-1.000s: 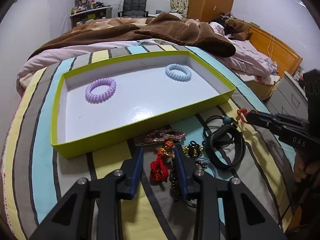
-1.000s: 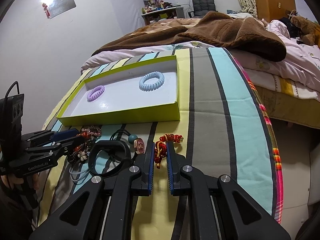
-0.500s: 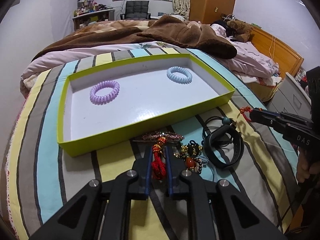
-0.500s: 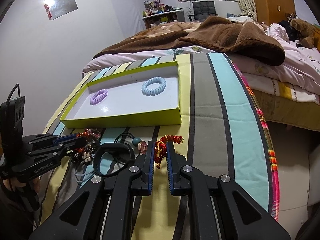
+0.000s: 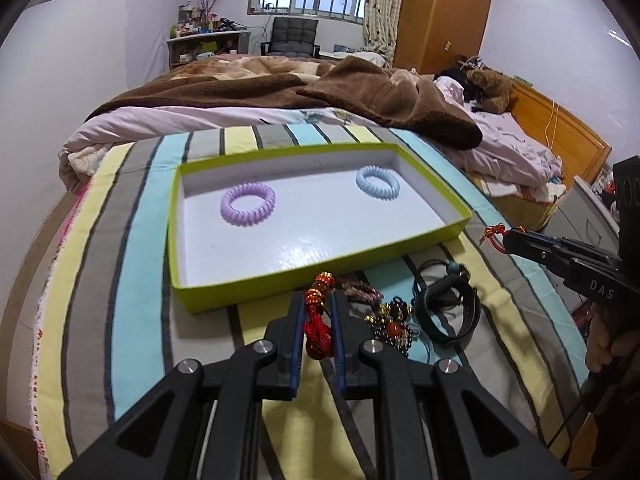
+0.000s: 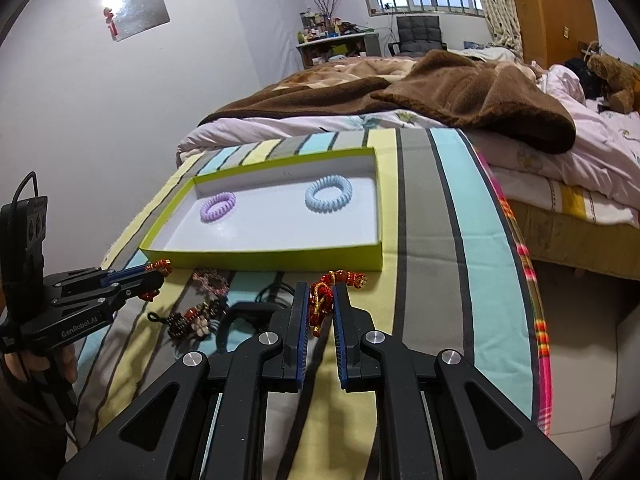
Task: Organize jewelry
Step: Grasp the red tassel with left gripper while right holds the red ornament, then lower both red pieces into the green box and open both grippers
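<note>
- Left gripper point(image 5: 317, 322): blue-padded fingers point(image 5: 295, 332) closed on a red knotted-cord bracelet point(image 5: 318, 330); its beaded end sticks out past the fingertips.
- Right gripper point(image 6: 320, 312): fingers point(image 6: 301, 320) clamped on a second red bracelet with gold beads point(image 6: 320, 300); the beaded part curls out to the right of the tips.
- In the left wrist view the right gripper enters from the right edge, with a red tassel showing at its tip.
- Remaining jewelry pile point(image 5: 390, 320) lies on the striped bedcover point(image 5: 132, 264), just right of the left gripper: dark and amber beads, a pink braided piece, a black band point(image 5: 450, 312).
- Green-rimmed tray point(image 5: 280, 282) sits just beyond the pile, white inside.
- Tray contents: purple coil hair tie point(image 5: 248, 204) on the left, blue coil hair tie point(image 5: 377, 182) on the right, well apart.
- Brown blanket point(image 5: 320, 88) is bunched on the bed behind the tray.
</note>
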The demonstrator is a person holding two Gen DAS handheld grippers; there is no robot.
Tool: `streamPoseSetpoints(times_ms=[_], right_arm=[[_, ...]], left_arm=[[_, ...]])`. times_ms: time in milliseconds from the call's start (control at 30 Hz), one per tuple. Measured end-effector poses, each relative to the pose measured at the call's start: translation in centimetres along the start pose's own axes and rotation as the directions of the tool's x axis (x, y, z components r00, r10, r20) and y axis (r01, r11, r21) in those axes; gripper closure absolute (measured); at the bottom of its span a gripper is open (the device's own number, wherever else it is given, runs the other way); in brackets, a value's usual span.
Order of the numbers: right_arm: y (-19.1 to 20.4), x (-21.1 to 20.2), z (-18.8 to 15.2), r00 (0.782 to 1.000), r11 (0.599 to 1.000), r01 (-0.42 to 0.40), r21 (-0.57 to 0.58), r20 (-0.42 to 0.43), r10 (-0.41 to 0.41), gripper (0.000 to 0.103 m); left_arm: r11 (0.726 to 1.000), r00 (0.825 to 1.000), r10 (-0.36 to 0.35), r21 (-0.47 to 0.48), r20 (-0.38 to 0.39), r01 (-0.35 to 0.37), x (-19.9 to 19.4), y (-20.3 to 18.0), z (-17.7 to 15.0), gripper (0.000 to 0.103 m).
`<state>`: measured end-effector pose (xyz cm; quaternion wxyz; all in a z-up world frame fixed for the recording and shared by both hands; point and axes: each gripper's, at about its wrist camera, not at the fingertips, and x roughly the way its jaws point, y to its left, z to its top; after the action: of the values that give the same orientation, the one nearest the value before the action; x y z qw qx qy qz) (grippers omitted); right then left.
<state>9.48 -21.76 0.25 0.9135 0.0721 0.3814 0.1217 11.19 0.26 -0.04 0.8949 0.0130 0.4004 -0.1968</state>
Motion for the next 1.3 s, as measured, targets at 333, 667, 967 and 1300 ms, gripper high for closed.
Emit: streamPoseSetpoints(times_ms=[333, 667, 967, 1300], right_arm=[[1.2, 1.1, 3.4, 0.999, 0.999, -0.027, -0.037, 0.026, 0.028, 0.091], [2.5, 5.5, 7.0, 0.999, 0.993, -0.043, -0.114, -0.007, 0.042, 0.091], [3.9, 11.0, 9.3, 0.997, 0.985, -0.035, -0.171, -0.075, 0.023, 0.091], [4.8, 16.1, 10.1, 0.985, 0.981, -0.087, -0.174, -0.164, 0.059, 0.091]], left_arm=[[0.999, 0.999, 0.027, -0.018, 0.027, -0.026, -0.4, 1.6, 1.8, 0.090], [0.998, 0.999, 0.044, -0.049, 0.020, -0.043, 1.7, 3.4, 3.7, 0.090], [0.995, 0.997, 0.076, -0.059, -0.009, -0.077, 4.5, 4.6, 4.6, 0.090], [0.992, 0.994, 0.096, -0.075, -0.049, -0.099, 6.2, 5.3, 4.0, 0.090]])
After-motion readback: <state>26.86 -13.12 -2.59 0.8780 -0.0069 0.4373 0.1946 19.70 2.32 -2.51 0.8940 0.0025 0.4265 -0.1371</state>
